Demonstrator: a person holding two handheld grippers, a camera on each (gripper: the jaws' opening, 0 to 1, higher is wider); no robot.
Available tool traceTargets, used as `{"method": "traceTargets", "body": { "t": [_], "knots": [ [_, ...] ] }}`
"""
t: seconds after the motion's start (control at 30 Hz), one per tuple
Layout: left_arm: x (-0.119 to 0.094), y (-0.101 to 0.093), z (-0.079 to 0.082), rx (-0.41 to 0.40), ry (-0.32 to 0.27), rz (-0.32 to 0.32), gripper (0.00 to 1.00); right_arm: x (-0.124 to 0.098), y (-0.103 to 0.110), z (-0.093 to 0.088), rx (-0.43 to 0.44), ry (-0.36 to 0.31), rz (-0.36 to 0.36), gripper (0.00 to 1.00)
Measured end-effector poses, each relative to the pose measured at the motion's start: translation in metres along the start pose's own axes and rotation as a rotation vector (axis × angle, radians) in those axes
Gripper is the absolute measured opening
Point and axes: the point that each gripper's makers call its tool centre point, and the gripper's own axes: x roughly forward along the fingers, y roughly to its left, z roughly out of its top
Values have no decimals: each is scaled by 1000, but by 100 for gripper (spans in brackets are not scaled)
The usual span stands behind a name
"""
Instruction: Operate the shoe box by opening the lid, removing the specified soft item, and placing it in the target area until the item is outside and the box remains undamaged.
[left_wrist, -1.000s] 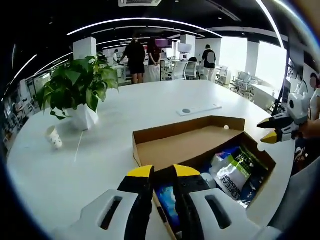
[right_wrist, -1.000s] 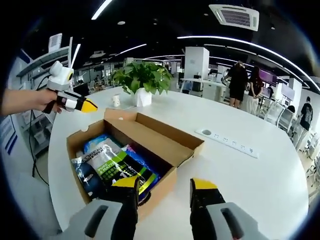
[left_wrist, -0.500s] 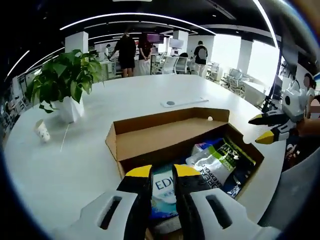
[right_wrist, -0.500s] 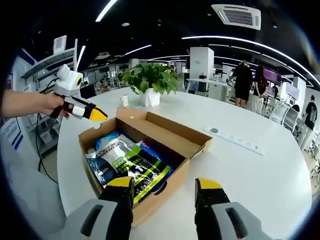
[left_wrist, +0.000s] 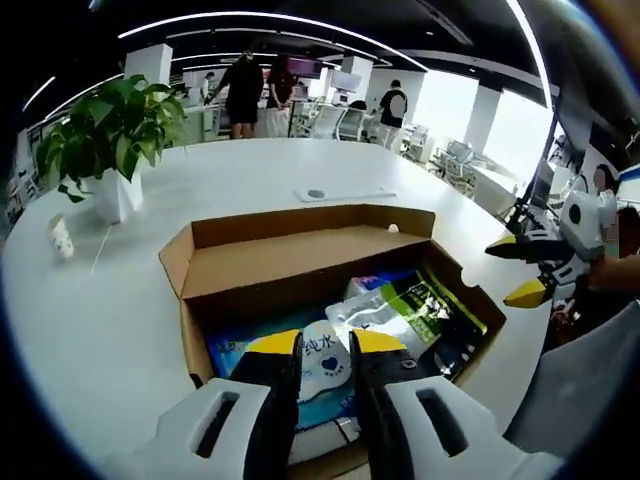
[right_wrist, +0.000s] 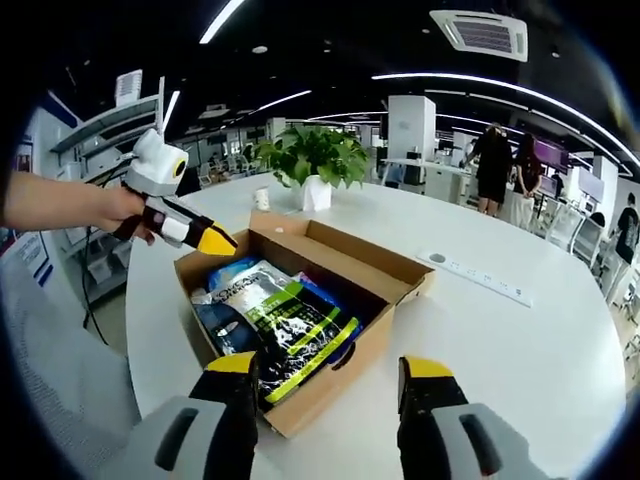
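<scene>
A large open-plan office with strip lights overhead surrounds a broad white desk (left_wrist: 120, 310), and several people (left_wrist: 245, 95) stand far off at the back.

In the left gripper view, the left gripper (left_wrist: 325, 345) hangs just above the near end of the open shoe box (left_wrist: 300, 265), its yellow-tipped jaws close together with only a narrow gap and nothing between them. Directly past its tips lies a white and blue soft pack (left_wrist: 322, 355) inside the box, and beyond that to the right a green and white pouch (left_wrist: 425, 310). The brown lid (left_wrist: 300, 255) is folded back on the far side of the box. Farther out, ahead and to the left of this gripper, stand a potted plant (left_wrist: 105, 130) and a small paper cup (left_wrist: 60, 238); a white power strip (left_wrist: 345, 194) lies on the desk beyond the box. At the right edge the right gripper (left_wrist: 520, 270) shows with its jaws spread, held beside the box's far end.

In the right gripper view, the right gripper (right_wrist: 330, 365) has its jaws wide apart and empty, just off the near corner of the box, which sits ahead and to the left of it. The pouch lies on top of the contents there. A hand (right_wrist: 125, 210) holds the left gripper over the box's far-left rim.
</scene>
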Motion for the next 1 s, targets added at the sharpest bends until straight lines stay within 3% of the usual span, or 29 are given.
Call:
{"method": "traceTargets", "body": {
  "t": [0.43,0.67,1.0],
  "knots": [
    [10,-11,-16,-45,39,-41,22,-6,7,-7,-26,-10,14,55],
    [17,-16,-26,-120,72,-65,23,-6,10,-9,-36,-14,23,55],
    [25,-16,-29,-159,88,-73,22,-8,12,-9,-43,-23,28,55]
  ]
}}
